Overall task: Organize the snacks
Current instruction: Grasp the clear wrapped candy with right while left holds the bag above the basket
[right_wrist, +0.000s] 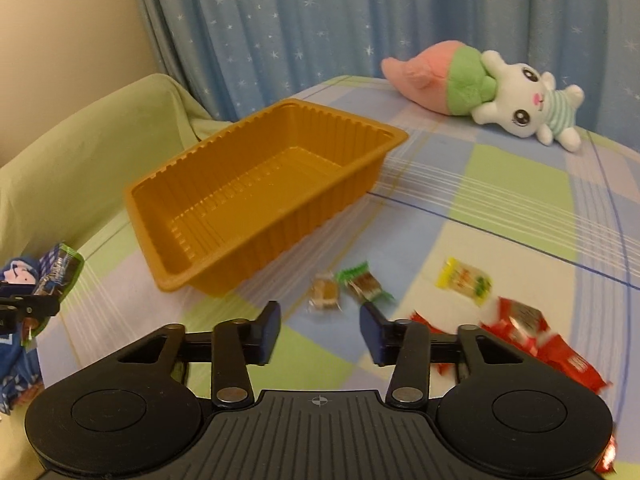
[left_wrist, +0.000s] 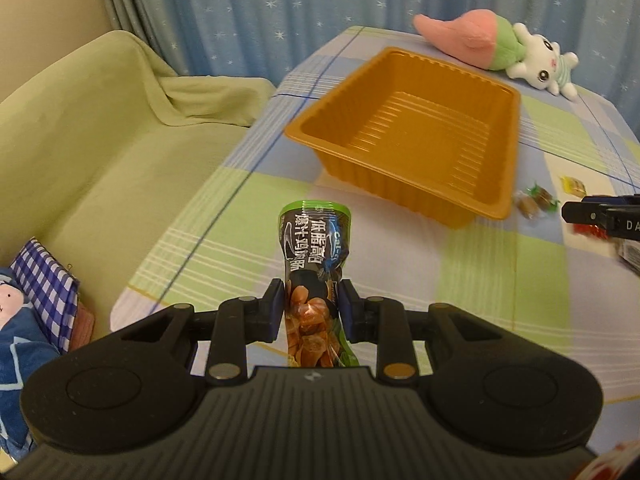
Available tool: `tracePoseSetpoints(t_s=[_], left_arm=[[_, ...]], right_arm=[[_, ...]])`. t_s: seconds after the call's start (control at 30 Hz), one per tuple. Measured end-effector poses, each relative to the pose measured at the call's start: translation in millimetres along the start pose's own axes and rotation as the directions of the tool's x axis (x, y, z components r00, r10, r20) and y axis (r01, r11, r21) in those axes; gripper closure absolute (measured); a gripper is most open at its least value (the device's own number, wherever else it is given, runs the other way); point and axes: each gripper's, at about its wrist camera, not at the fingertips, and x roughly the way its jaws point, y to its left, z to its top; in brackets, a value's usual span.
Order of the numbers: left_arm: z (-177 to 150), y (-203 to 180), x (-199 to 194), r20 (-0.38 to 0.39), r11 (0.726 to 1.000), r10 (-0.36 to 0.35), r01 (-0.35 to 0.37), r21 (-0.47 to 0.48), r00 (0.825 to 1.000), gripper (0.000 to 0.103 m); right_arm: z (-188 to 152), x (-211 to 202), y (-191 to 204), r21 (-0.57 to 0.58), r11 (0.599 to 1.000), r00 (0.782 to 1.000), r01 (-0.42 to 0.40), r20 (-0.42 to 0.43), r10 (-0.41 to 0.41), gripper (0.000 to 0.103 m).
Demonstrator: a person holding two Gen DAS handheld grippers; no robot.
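My left gripper (left_wrist: 312, 294) is shut on a green and black snack pouch (left_wrist: 316, 248) and holds it upright above the checked tablecloth, short of the empty orange tray (left_wrist: 500, 200). The tray also shows in the right wrist view (right_wrist: 280, 236). My right gripper (right_wrist: 320, 320) is open and empty, above the cloth. Just ahead of it lie a clear-wrapped brown candy (right_wrist: 325, 292) and a green-wrapped candy (right_wrist: 362, 282). A yellow packet (right_wrist: 464, 280) and red packets (right_wrist: 524, 328) lie to its right. The pouch in the left gripper shows at the left edge (right_wrist: 60, 272).
A pink and white plush toy (right_wrist: 480, 92) lies at the table's far edge. A green-covered sofa (left_wrist: 88, 140) stands left of the table (left_wrist: 520, 280), with blue checked fabric (left_wrist: 44, 280) on it. Blue starred curtains (right_wrist: 360, 20) hang behind.
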Motion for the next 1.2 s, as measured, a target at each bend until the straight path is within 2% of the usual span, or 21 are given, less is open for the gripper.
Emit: tracePoseSetpoints(t_s=[0.2,0.6,0.7,0.8,1.07,1.2], left_arm=[[12.2,14.5,8.2,0.004,1.0,-0.001,0.001,0.007,1.0,0.077],[33.7,34.6,30.0,-0.002,0.998,-0.033,0.033,0.045,0.999,0.077],[39.3,37.2,32.9,0.001,0.997,-0.045,0.045,0.058,0.999,0.077],[46.2,40.3,33.4,0.006,0.996,-0.055,0.055,0.072,0.998,0.077],[77.7,46.1,24.6,0.057,0.987,-0.102,0.094,0.127,0.993,0.077],[97.3,40.4,24.7,0.086,0.978,-0.146,0.131,0.16,0.986,0.077]], right_arm=[[10.5,29.9,2.8,0.001,1.0,1.0,0.018,-0.021,-0.018,0.072],[12.8,71.7,9.0,-0.022,0.993,0.991,0.113,-0.076,-0.114,0.076],[11.4,74.1,13.5,-0.045,0.99,0.988,0.133,-0.067,-0.136,0.08],[10.5,69.6,17.4,-0.046,0.989,0.988,0.139,-0.058,-0.141,0.082],[20.6,23.3,27.1,0.061,0.989,0.99,0.136,0.017,-0.137,0.082],[34.3,2.7,35.2,0.112,0.988,0.992,0.102,0.066,-0.109,0.082]])
